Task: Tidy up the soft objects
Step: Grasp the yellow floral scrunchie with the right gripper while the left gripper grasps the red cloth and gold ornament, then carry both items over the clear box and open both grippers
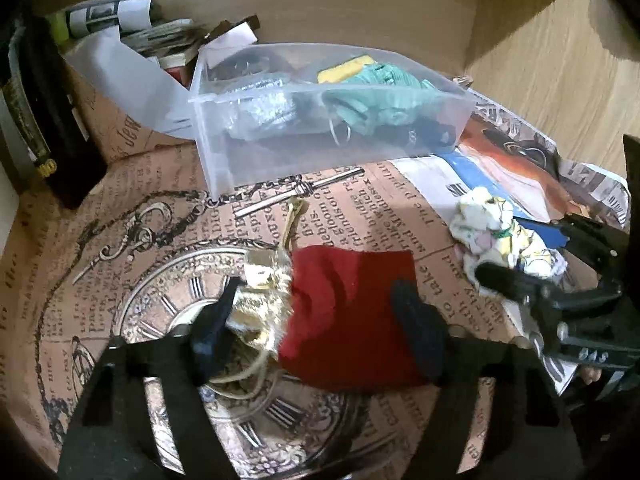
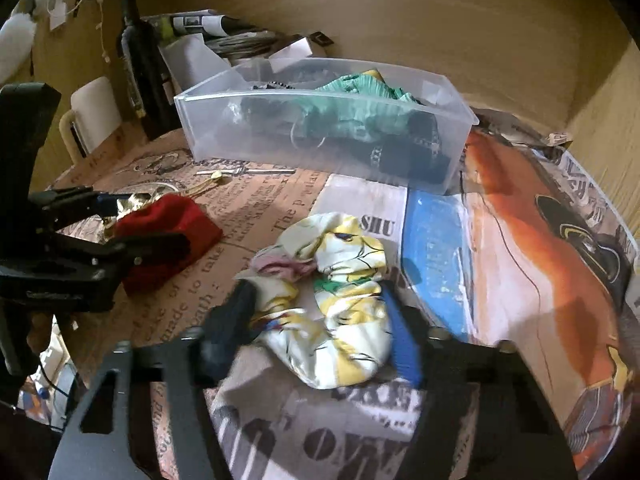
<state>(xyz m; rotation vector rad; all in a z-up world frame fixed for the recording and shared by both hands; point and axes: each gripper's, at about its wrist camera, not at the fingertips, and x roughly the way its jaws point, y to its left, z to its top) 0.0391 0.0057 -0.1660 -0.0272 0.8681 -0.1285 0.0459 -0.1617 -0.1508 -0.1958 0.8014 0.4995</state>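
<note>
A red pouch with a gold top (image 1: 344, 312) lies on the printed paper between the open fingers of my left gripper (image 1: 320, 332); it also shows in the right wrist view (image 2: 168, 236). A white, yellow and green patterned cloth (image 2: 336, 292) lies crumpled between the open fingers of my right gripper (image 2: 320, 328); it also shows in the left wrist view (image 1: 500, 232), with the right gripper (image 1: 536, 264) around it. A clear plastic bin (image 1: 320, 116) (image 2: 328, 120) behind holds a green cloth (image 2: 360, 96), dark items and a silvery item.
Printed paper (image 1: 360, 208) covers the table. A dark bottle (image 2: 140, 68) and a stack of papers (image 1: 132, 20) stand at the back left. A wooden wall (image 2: 480, 24) closes the back and right.
</note>
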